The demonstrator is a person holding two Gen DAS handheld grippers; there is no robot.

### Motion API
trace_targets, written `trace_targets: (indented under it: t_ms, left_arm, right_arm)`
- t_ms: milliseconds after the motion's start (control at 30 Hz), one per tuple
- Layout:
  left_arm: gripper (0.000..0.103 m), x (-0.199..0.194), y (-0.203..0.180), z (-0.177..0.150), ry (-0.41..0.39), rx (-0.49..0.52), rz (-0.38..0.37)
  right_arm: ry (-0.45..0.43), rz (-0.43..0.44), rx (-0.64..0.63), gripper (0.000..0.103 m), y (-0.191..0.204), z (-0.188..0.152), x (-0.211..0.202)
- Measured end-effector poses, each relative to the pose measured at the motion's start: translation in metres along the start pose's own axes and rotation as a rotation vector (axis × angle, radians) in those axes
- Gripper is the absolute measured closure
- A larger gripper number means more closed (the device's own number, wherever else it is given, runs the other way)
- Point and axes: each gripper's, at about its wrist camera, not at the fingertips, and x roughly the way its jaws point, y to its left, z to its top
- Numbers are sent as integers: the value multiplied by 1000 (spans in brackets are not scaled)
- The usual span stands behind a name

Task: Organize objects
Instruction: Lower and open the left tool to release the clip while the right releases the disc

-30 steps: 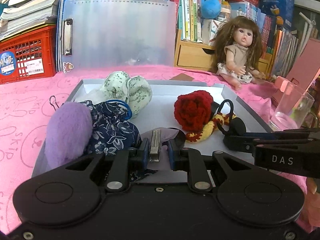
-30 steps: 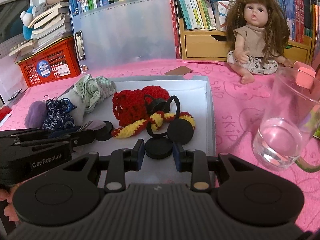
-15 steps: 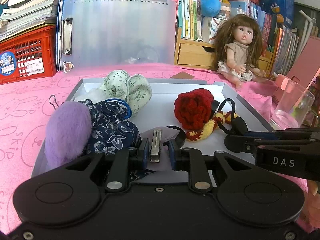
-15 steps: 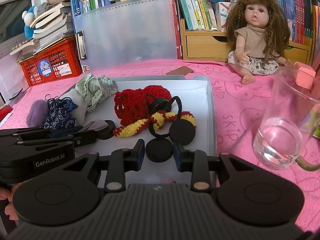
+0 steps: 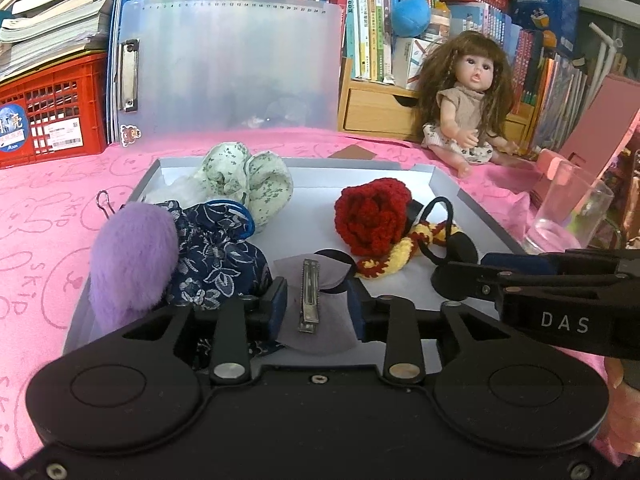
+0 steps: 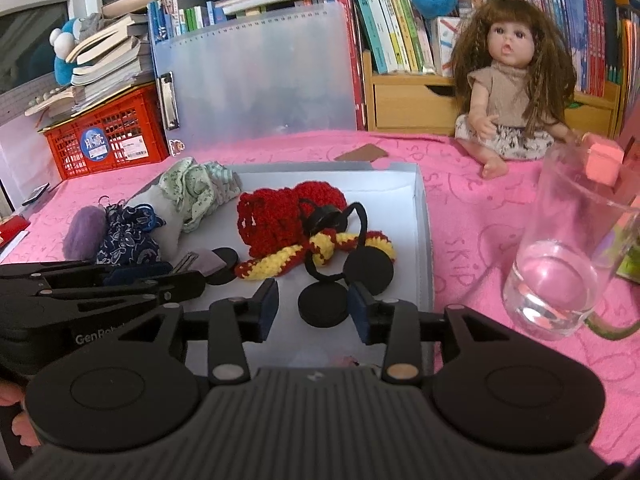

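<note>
One grey tray [image 5: 472, 204] is holding two scrunchies, one purple pompom [image 5: 132, 260] and one red crochet piece [image 5: 372, 212]. Left gripper [image 5: 316, 300] is opening around one grey hair clip [image 5: 310, 300]; right gripper [image 6: 314, 308] is opening around one black disc [image 6: 322, 310].

1. Left gripper [image 5: 318, 304]: its body hides the near tray [image 5: 476, 204] edge.
2. Glass [image 5: 568, 216] at 3 o'clock: base hidden behind the right gripper [image 5: 460, 280].
3. Crate [image 5: 52, 116] at 9 o'clock: cut by the left-wrist edge.
4. Crate label text: too small.
</note>
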Motion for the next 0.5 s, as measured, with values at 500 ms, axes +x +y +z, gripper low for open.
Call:
trace_targets:
  t_ms: [500]
  left_arm:
    - [25, -44, -2, -6, -40, 45, -26]
  right_arm:
    - [-87, -18, -20, 29, 2, -5, -39]
